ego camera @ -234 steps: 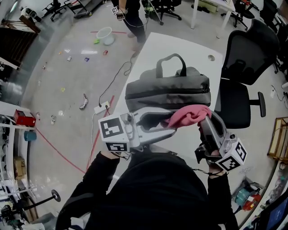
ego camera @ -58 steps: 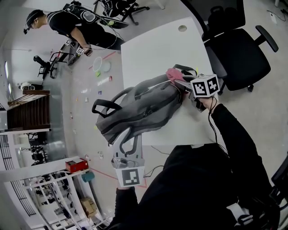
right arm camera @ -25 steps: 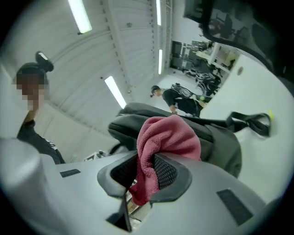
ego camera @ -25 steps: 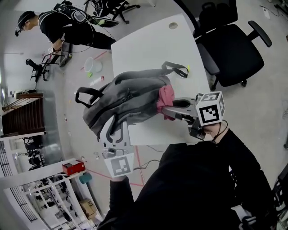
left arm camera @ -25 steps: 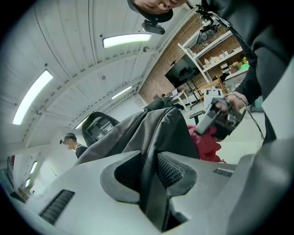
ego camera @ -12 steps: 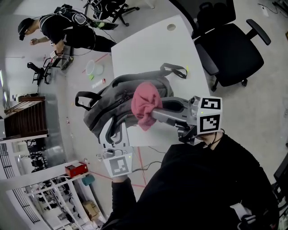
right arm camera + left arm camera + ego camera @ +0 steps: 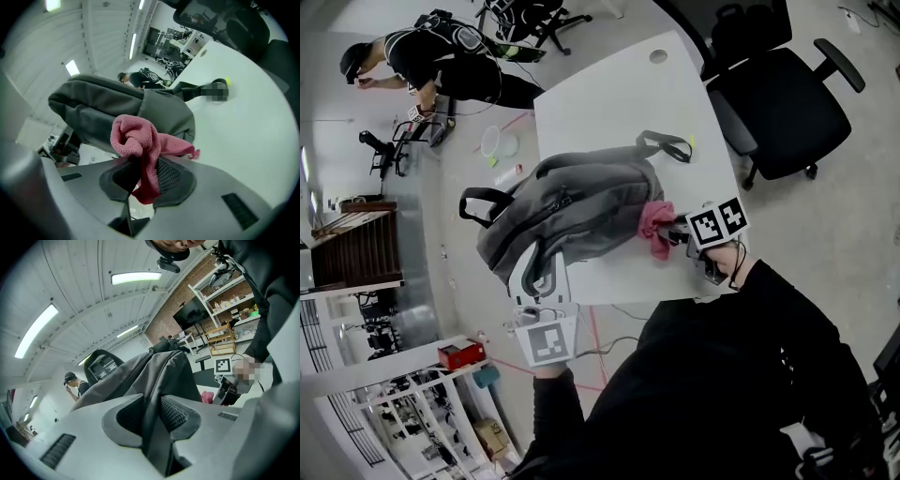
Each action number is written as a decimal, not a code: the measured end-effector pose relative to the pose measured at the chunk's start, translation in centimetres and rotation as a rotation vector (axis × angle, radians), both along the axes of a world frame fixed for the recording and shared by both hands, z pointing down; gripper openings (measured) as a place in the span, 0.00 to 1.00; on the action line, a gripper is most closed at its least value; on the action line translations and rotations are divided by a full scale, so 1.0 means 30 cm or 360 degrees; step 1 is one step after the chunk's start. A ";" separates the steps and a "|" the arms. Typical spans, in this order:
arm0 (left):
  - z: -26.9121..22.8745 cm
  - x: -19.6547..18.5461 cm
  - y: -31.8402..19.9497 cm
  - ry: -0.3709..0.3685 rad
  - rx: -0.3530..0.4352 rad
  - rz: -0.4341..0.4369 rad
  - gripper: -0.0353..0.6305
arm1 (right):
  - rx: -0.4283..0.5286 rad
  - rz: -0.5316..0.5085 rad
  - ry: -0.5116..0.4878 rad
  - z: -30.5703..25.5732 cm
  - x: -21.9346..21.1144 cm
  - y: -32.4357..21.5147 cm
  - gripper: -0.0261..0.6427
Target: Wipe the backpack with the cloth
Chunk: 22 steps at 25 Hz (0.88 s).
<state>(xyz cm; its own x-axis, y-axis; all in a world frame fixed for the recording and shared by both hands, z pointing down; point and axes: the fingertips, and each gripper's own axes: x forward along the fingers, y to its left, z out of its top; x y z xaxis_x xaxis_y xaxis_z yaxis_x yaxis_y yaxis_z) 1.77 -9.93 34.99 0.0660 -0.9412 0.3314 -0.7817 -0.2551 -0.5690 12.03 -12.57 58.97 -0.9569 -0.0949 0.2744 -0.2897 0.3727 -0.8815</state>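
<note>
Cloth (image 7: 136,136), pink and bunched, is pinched between the two pads of the right tongs (image 7: 143,178). One fold hangs down between the pads and a rounded lump stands above them. In the head view the cloth sits at the near right side of the backpack (image 7: 581,211) and seems to touch it, but the contact itself cannot be made out for sure. The marker cube (image 7: 717,223) of these tongs is just behind the cloth, above the surface (image 7: 619,103).

The left tongs (image 7: 152,413) are pressed on a fold of grey backpack fabric, which runs straight down through the narrow gap between the pads. From there the backpack rises up and away from the tongs. In the head view these tongs grip the near lower edge of the backpack, and their own marker cube (image 7: 546,345) is close to the person's body.

The backpack is grey and lies across the near left part of the white surface. Its black top handle (image 7: 483,202) reaches past the surface's edge over the floor (image 7: 459,281). A dark shoulder strap (image 7: 666,145) makes a loop on the far right side of it. A small yellow-green thing (image 7: 691,141) lies just beside this loop.

A black office chair (image 7: 787,103) stands to the right of the surface. Another person (image 7: 441,56) in dark clothes stands well apart on the far left.
</note>
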 end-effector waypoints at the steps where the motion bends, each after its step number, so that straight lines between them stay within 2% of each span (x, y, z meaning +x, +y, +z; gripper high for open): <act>1: 0.001 0.000 0.000 0.0000 0.0001 0.0003 0.21 | -0.0014 0.0018 0.0081 0.036 0.013 -0.006 0.17; 5: 0.005 -0.005 0.003 -0.0005 0.0003 0.0003 0.21 | -0.0009 0.0099 0.0285 0.129 0.060 -0.073 0.17; 8: 0.007 -0.016 0.001 -0.0032 0.0002 0.0009 0.21 | 0.0075 0.0158 0.0420 0.170 0.095 -0.146 0.17; 12: -0.009 -0.038 -0.109 -0.0092 -0.0020 0.0029 0.21 | 0.0158 0.0331 0.0450 0.138 0.138 -0.333 0.17; 15: -0.031 -0.072 -0.228 -0.0126 -0.0065 0.0045 0.20 | 0.0248 0.0372 0.0474 0.094 0.138 -0.416 0.17; 17: -0.025 -0.097 -0.272 -0.0184 -0.0096 0.0063 0.19 | 0.0275 0.0330 0.0511 0.112 0.113 -0.373 0.17; 22: -0.035 -0.154 -0.401 -0.0354 -0.0144 0.0180 0.16 | 0.0244 0.0164 0.0574 0.173 0.004 -0.103 0.17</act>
<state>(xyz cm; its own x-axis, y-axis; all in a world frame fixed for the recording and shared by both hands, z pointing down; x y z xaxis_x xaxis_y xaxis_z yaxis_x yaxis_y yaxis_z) -2.85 -21.95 33.92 0.0849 -0.8978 0.4322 -0.6036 -0.3914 -0.6945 12.15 -15.64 64.17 -0.7853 -0.2511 0.5658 -0.6128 0.4451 -0.6530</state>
